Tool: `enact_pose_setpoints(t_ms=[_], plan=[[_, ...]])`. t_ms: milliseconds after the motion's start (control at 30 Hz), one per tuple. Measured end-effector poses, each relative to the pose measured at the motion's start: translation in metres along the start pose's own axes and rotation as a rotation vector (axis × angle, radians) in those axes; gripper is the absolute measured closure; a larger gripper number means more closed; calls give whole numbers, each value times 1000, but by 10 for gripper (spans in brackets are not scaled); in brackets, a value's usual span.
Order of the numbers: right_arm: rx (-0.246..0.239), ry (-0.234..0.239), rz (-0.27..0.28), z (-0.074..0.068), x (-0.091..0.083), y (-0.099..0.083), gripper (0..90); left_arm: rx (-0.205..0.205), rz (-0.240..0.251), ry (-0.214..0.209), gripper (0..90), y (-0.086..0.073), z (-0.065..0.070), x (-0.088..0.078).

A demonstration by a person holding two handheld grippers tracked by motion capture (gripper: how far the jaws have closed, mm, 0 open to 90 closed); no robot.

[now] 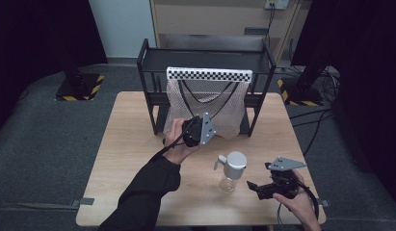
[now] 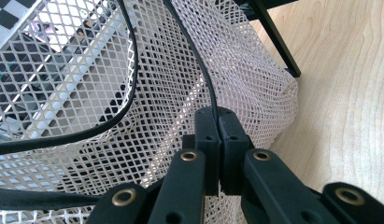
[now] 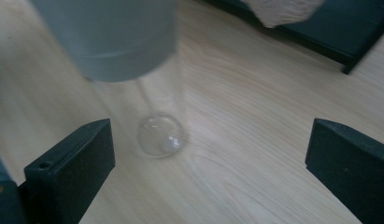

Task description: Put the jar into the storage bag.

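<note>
- Left gripper (image 2: 220,140), frame centre in the high view, is clamped tight on the mesh bag (image 2: 171,84) strap.
- Right gripper (image 3: 206,154) gapes wide; the bottle (image 3: 133,70) sits upper left, just ahead of its jaws, untouched.

The high view is looking down on the table (image 1: 138,144); each gripper view is riding close — all sharing the net bag (image 1: 205,108) beyond the jaws.

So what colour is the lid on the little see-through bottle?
Grey. The clear glass bottle wears a round grey lid, seen best in the high view.
</note>
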State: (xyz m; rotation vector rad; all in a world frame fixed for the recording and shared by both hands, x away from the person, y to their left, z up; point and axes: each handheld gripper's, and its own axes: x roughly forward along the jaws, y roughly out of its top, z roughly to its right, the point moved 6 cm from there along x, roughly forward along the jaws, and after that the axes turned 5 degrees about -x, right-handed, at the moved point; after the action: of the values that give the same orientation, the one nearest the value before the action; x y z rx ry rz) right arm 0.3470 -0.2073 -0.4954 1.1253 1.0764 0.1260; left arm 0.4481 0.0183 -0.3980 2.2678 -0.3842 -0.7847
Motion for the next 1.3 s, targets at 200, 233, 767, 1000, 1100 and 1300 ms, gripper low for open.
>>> enact_pose_setpoints(t_ms=[200,233,767,1000,1100,1300], plan=[[-32,49,-6,-15,10,5,8,-2,-4,2,884,-2,0,0],[-35,55,-9,-17,12,5,8,-1,-5,4,886,-2,0,0],[-27,103,47,-30,35,13,42,-10,-6,0,880,-3,1,3],[-8,111,89,-34,43,19,92,-13,-4,0,875,-4,1,3],[-1,99,103,-33,44,21,121,-15,-4,-2,868,-4,2,4],[18,69,143,-32,45,22,224,-13,-6,2,877,-4,2,5]])
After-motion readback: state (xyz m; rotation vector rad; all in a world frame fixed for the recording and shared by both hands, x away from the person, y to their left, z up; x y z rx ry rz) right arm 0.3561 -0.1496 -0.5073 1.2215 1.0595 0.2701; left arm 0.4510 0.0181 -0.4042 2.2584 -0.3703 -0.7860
